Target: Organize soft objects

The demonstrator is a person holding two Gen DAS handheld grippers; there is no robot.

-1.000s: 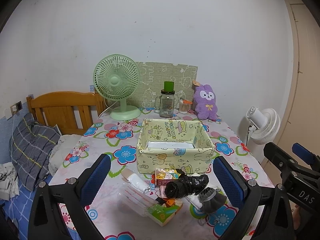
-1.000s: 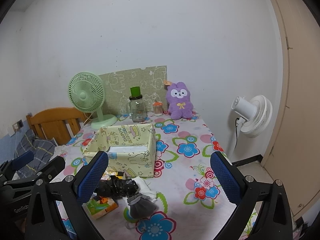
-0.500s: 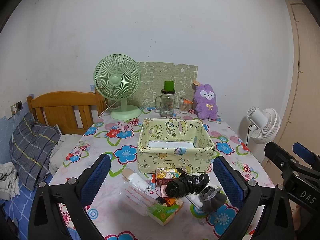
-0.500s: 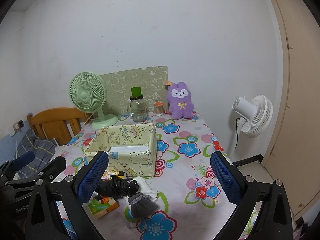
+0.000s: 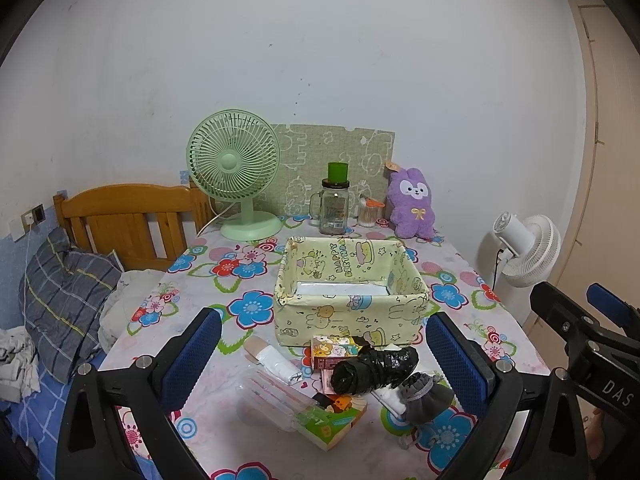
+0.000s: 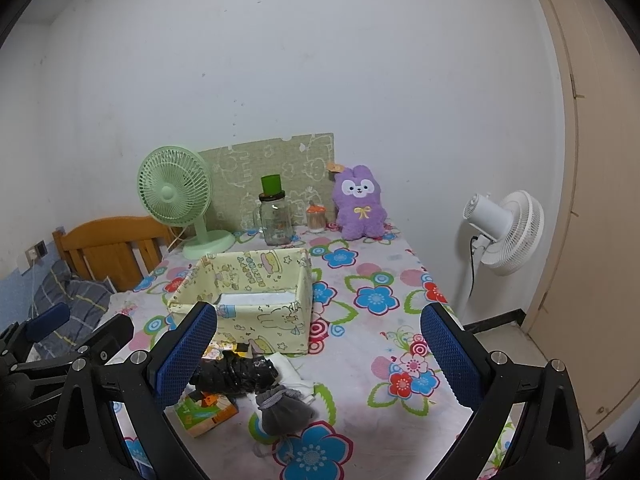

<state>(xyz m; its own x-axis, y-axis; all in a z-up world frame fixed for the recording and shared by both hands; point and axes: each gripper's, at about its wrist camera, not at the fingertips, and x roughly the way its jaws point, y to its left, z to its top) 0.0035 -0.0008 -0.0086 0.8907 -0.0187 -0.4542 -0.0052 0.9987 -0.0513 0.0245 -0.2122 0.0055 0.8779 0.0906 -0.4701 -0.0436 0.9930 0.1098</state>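
Both claws hover spread wide and empty above the near edge of the flower-print tabletop [image 5: 256, 276]. Between the left claw [image 5: 322, 360] fingers lies the jumble: a clear plastic packet [image 5: 276, 394] to its left side, then a crumpled black plastic bundle [image 5: 374, 368], then a grey drawstring pouch [image 5: 424, 392] toward its right finger. Just beyond stands the yellow cartoon-print fabric box [image 5: 348, 284]. For the right claw [image 6: 318, 354], the pile sits low by its left finger. Likely trouble: the pieces overlap, so closing on one may snag another, and the slick bundle could slip free.
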